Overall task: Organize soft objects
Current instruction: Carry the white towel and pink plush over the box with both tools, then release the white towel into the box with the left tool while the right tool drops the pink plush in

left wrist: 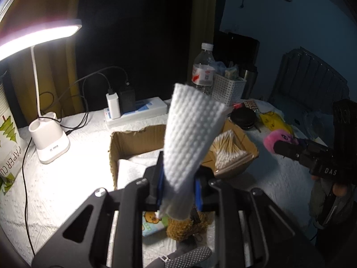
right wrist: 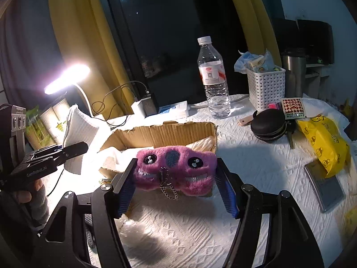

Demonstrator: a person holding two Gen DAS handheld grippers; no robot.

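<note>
- Left gripper [left wrist: 176, 192]: clamped on folded white cloth [left wrist: 189, 134], held up above near edge of cardboard box [left wrist: 133, 143].
- Right gripper [right wrist: 176, 185]: pressed on pink plush toy [right wrist: 176, 167], just near side of box.
- Best carried over box opening before release, avoiding cotton swabs [left wrist: 227, 151] at right.

Home desk: lamp [left wrist: 33, 33]; curtains [right wrist: 73, 33]
</note>
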